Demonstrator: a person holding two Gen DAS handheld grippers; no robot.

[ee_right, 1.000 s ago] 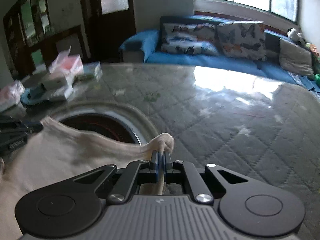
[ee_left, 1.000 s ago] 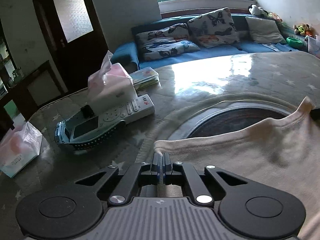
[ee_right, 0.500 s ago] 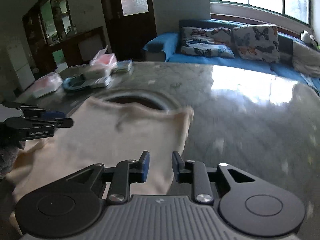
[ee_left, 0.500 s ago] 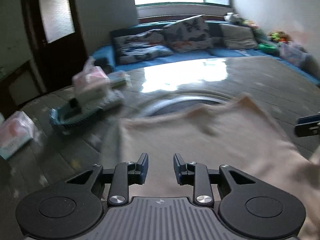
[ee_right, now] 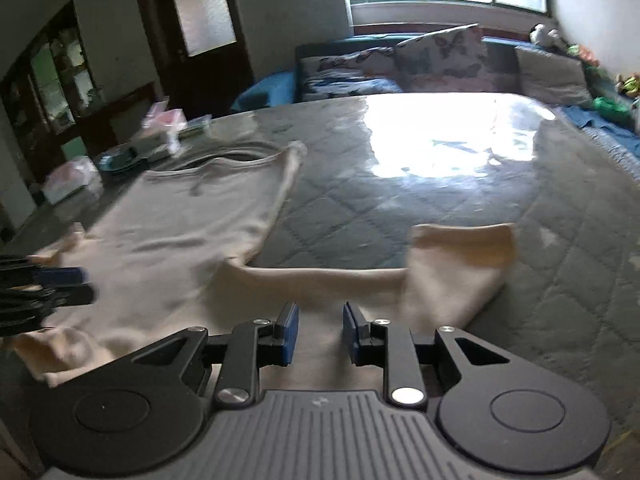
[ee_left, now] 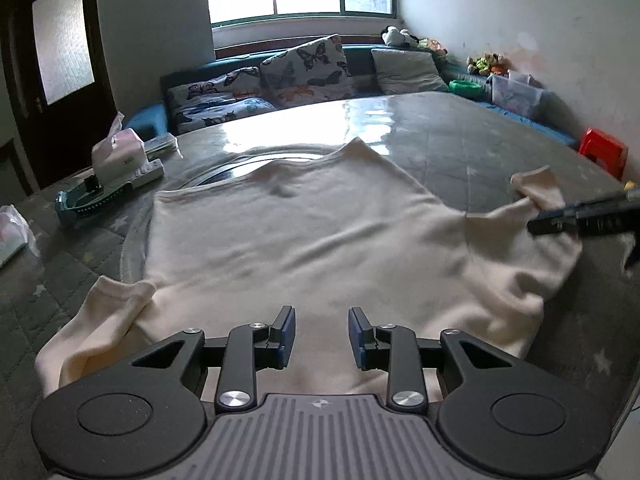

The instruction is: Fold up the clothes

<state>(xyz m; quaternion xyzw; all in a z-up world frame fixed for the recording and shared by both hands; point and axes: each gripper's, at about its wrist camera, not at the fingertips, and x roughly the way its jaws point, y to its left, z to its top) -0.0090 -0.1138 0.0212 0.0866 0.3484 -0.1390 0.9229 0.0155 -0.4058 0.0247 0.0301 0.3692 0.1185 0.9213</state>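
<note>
A cream T-shirt (ee_left: 304, 236) lies spread flat on the quilted grey tabletop (ee_left: 472, 148), its hem toward the far side and both short sleeves out to the sides. My left gripper (ee_left: 322, 338) hovers open over the shirt's near edge, nothing between its fingers. My right gripper (ee_right: 318, 334) is open too, above the near edge beside the right sleeve (ee_right: 460, 268). In the left wrist view the right gripper (ee_left: 580, 220) shows at the right by that sleeve. The left gripper (ee_right: 48, 284) appears at the left of the right wrist view.
On the table's far left stand a tissue box (ee_left: 116, 156), a remote control (ee_left: 148, 170), a teal tray (ee_left: 80, 202) and a plastic tissue pack (ee_left: 12, 232). A round inset ring (ee_left: 248, 160) lies partly under the shirt. A blue sofa with cushions (ee_left: 304, 76) is beyond.
Both grippers were shut on the shirt's far corners a second ago; they let go, opened, and pulled back toward the near edge. The shirt now lies flat.
</note>
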